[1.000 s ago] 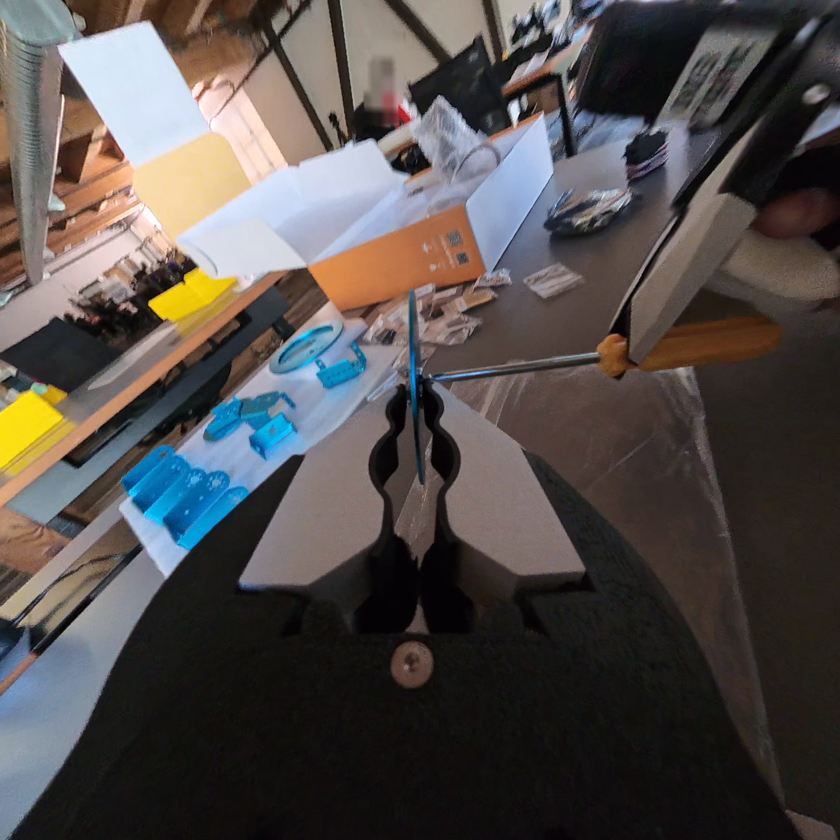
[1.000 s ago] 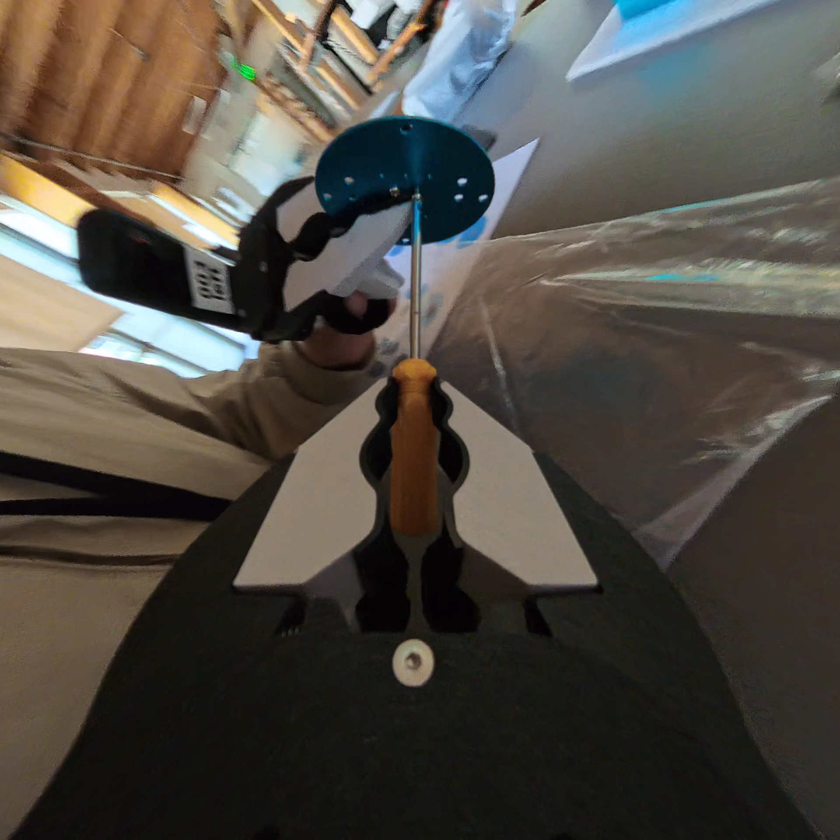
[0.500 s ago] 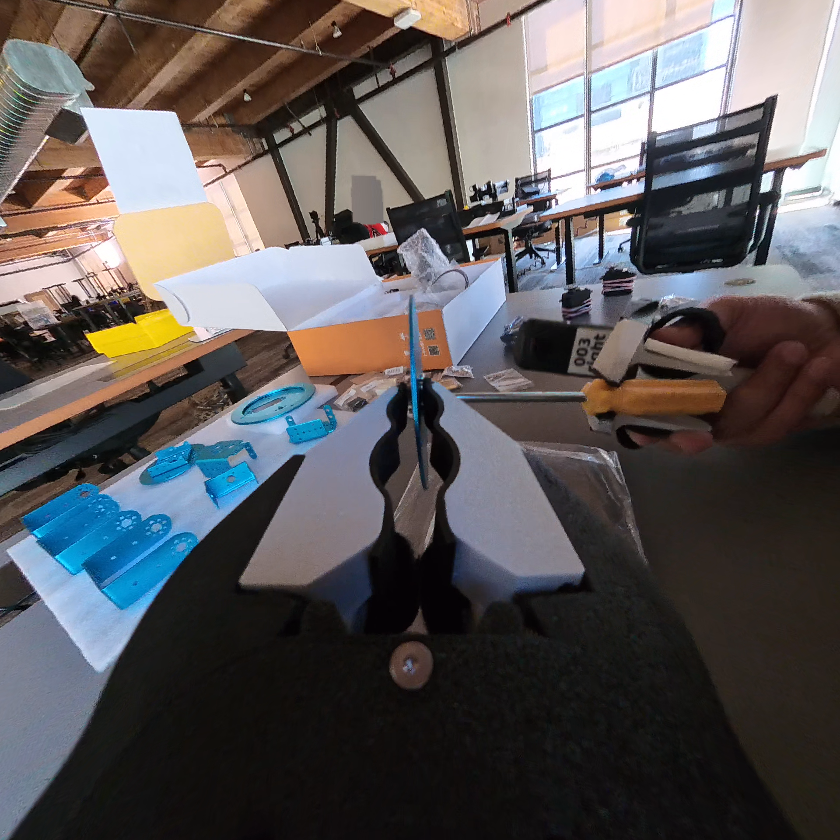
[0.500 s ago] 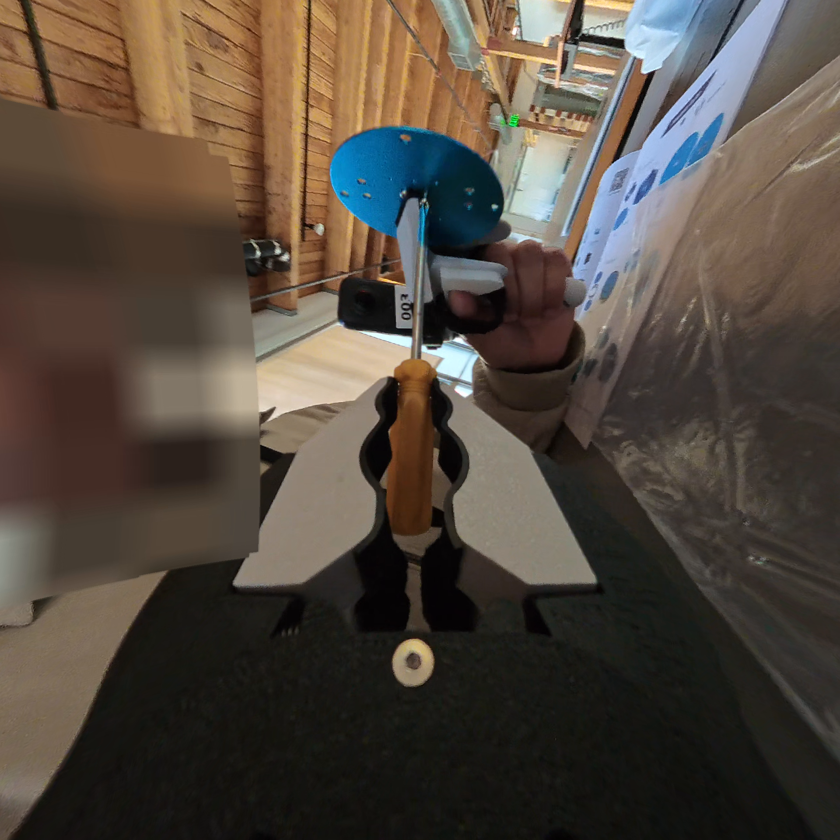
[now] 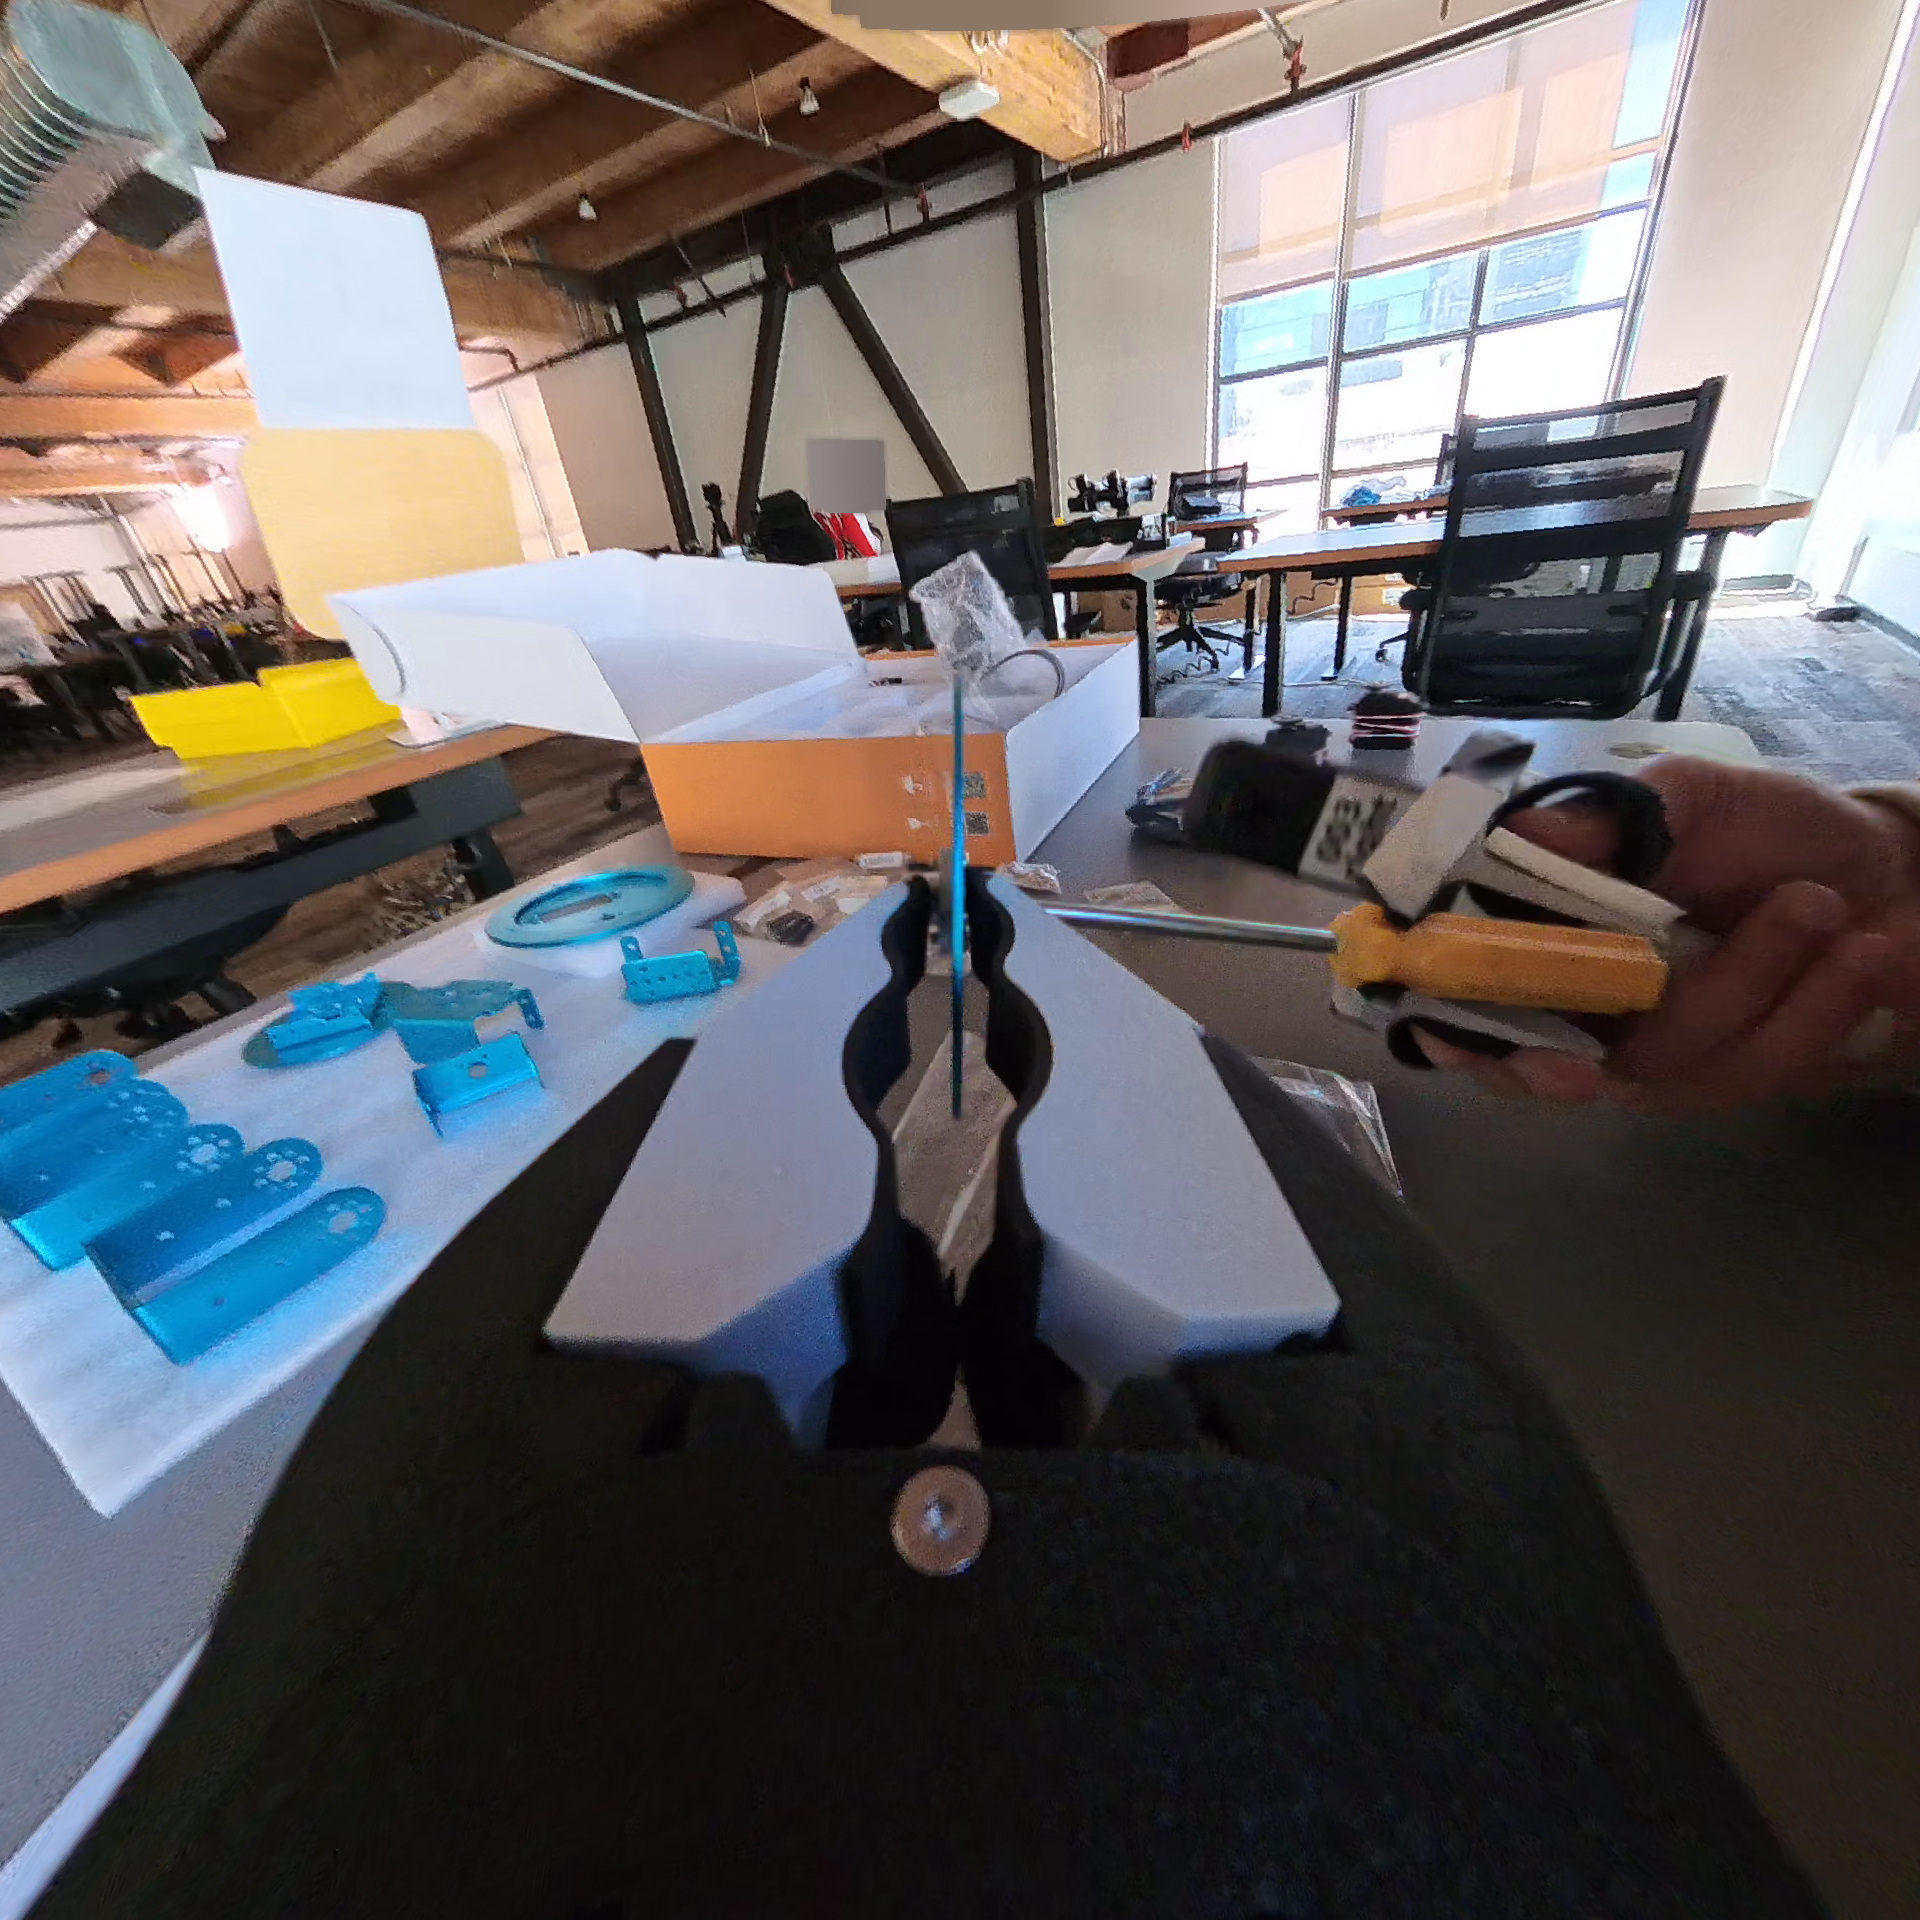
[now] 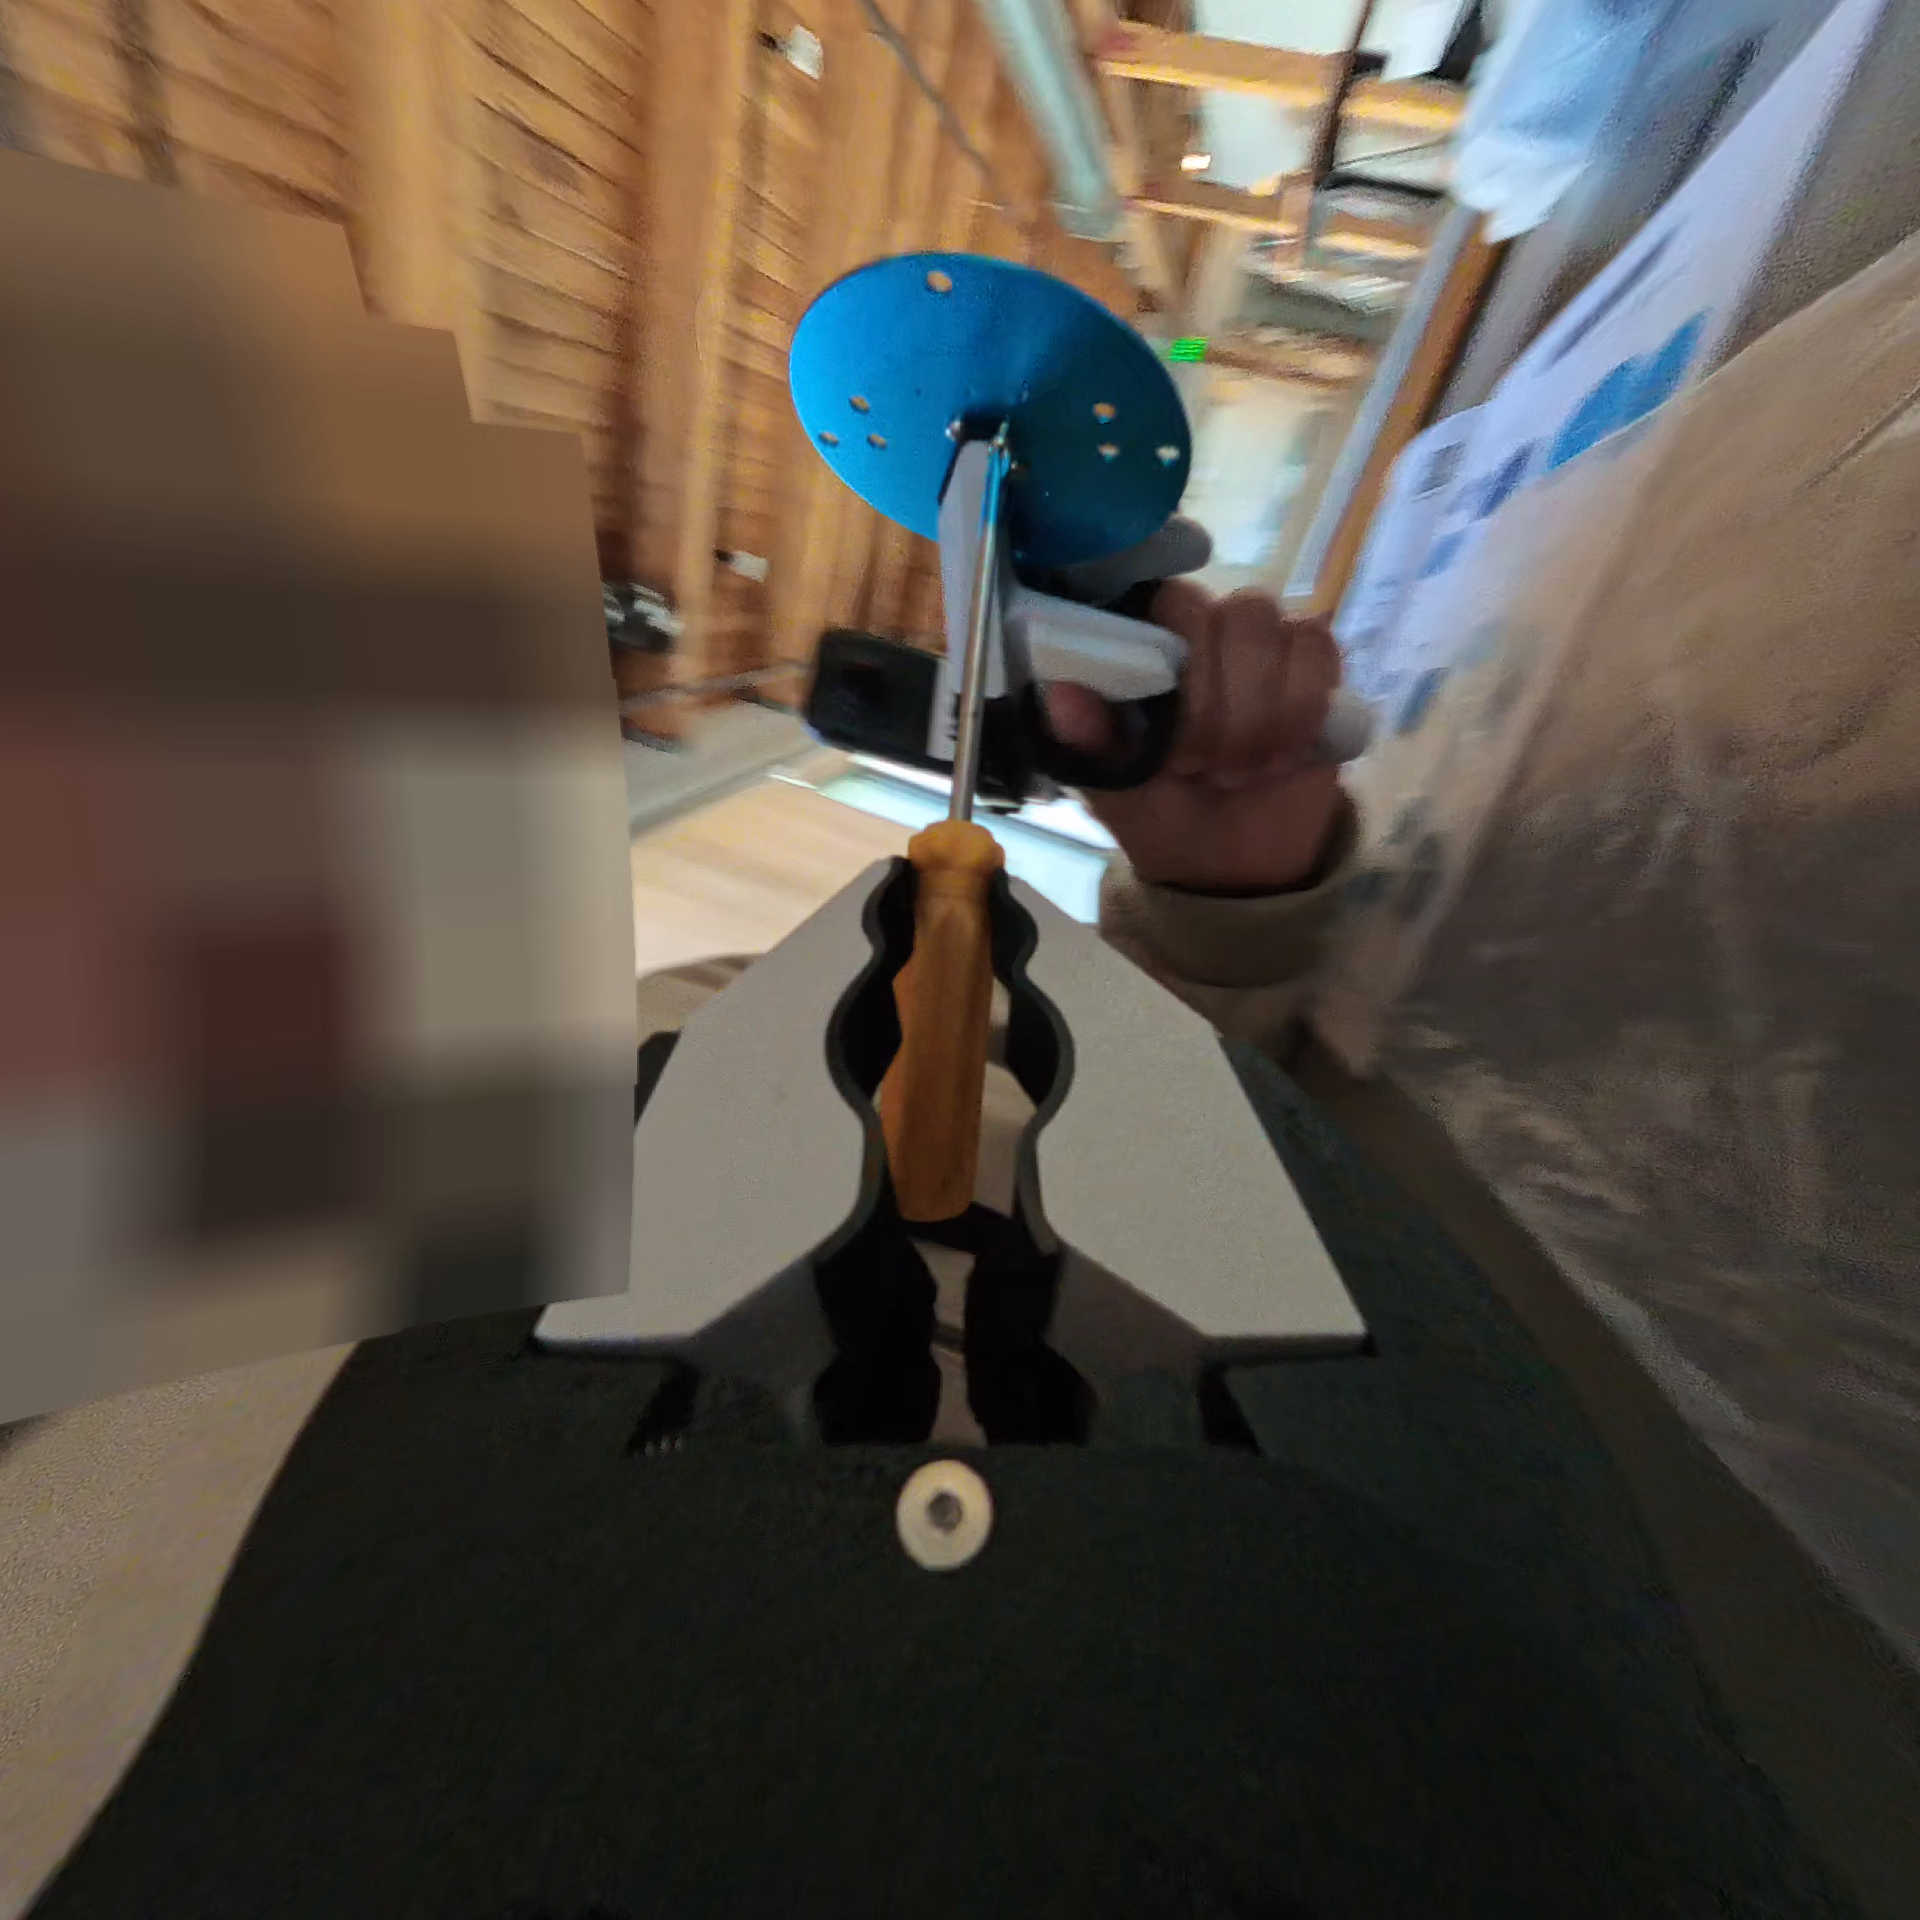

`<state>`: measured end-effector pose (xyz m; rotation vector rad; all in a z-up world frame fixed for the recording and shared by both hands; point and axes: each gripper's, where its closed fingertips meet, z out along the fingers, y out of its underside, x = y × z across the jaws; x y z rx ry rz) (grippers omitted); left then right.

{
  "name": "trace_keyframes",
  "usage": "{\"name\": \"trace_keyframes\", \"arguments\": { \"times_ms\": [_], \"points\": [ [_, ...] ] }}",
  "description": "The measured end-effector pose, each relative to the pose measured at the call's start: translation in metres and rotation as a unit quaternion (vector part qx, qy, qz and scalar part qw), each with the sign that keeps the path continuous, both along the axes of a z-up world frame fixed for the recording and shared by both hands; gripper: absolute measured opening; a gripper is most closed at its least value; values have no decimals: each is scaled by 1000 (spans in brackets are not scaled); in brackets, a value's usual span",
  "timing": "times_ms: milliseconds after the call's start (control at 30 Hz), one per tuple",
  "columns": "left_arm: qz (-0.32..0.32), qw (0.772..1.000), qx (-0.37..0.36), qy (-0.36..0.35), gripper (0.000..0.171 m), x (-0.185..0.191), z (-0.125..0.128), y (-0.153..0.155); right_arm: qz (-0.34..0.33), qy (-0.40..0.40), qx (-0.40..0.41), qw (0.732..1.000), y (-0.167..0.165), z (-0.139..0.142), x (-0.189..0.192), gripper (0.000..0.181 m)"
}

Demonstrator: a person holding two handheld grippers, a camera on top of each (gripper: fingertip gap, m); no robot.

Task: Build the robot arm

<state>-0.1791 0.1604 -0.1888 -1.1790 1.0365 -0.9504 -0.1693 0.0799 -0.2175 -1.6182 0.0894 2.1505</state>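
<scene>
My left gripper [image 5: 953, 894] is shut on a thin blue metal disc [image 5: 955, 831], seen edge-on and upright above the table. In the right wrist view the disc [image 6: 914, 395] shows its round face with several small holes. My right gripper [image 6: 948, 883] is shut on a screwdriver with an orange handle [image 6: 940, 1039]. Its metal shaft [image 6: 977, 644] reaches the disc's middle. In the left wrist view the screwdriver [image 5: 1496, 961] comes in level from the right, its tip at the disc.
A white foam sheet [image 5: 208, 1382] at the left bears several blue metal brackets [image 5: 197, 1216] and a blue ring [image 5: 589, 904]. An open orange and white box [image 5: 831, 795] stands behind. A clear plastic bag [image 5: 1340, 1101] lies on the grey table [image 5: 1662, 1351]. Small parts bags [image 5: 1132, 891] lie farther off. The left gripper's tips are roughly 9 cm from the right gripper's.
Both grippers have turned from a tilted pose to level, with disc and screwdriver still joined. The right gripper has drawn slightly back and lower in the left wrist view.
</scene>
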Motion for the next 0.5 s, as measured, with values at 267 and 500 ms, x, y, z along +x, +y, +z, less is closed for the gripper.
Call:
{"name": "trace_keyframes", "arguments": {
  "times_ms": [267, 500],
  "points": [
    [21, 996, 4, 88, 7, 9, -33, 10, -95, -465, 174, 863, 20, -43, 26, 14],
    [42, 990, -14, 132, 7, 12, -51, 17, -120, -681, 284, 664, 31, -64, 36, 13]
  ]
}}
